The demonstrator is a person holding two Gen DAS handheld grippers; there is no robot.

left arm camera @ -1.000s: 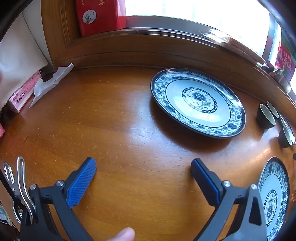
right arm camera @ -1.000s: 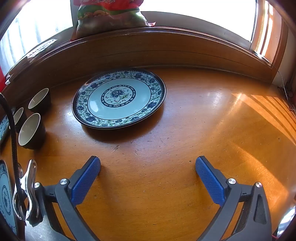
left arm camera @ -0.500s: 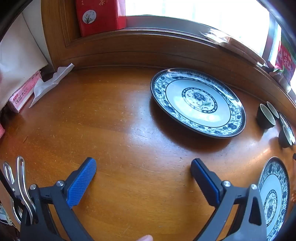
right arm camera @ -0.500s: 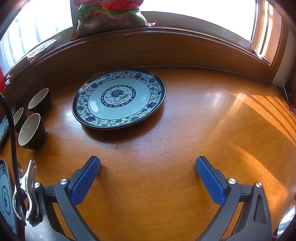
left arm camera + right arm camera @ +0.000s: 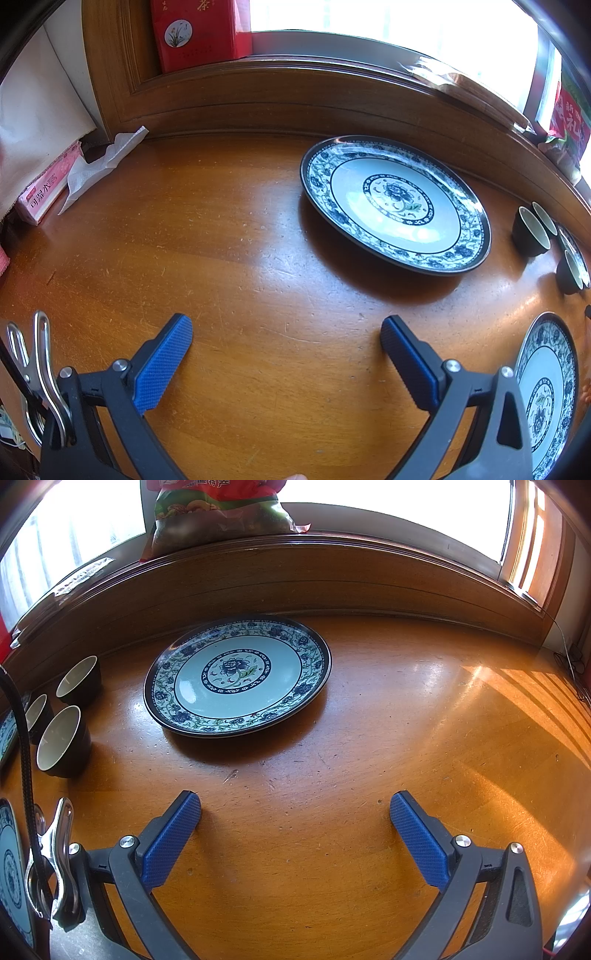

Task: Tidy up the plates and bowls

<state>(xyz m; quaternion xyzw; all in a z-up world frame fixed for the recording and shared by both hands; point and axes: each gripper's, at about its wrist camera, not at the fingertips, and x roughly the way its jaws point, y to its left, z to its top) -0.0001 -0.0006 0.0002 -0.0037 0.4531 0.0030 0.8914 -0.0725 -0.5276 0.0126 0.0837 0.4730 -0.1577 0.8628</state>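
Observation:
A large blue-and-white patterned plate (image 5: 395, 203) lies flat on the wooden table ahead and right of my left gripper (image 5: 286, 328), which is open and empty. A second patterned plate (image 5: 546, 391) lies at the right edge. Three dark cups with pale insides (image 5: 530, 230) stand between the plates. In the right wrist view another patterned plate (image 5: 236, 675) lies ahead and left of my right gripper (image 5: 295, 806), open and empty. The cups (image 5: 62, 742) stand at its left, with a plate (image 5: 11, 871) at the lower left edge.
A raised wooden window sill (image 5: 295, 85) runs along the back of the table (image 5: 221, 240). A red box (image 5: 195, 33) and a snack bag (image 5: 218, 513) stand on it. A pink tissue pack (image 5: 48, 184) and a white tissue (image 5: 103, 166) lie far left.
Both grippers and all dishes hold still. A fingertip at the bottom edge of the left wrist view has drawn back almost out of view.

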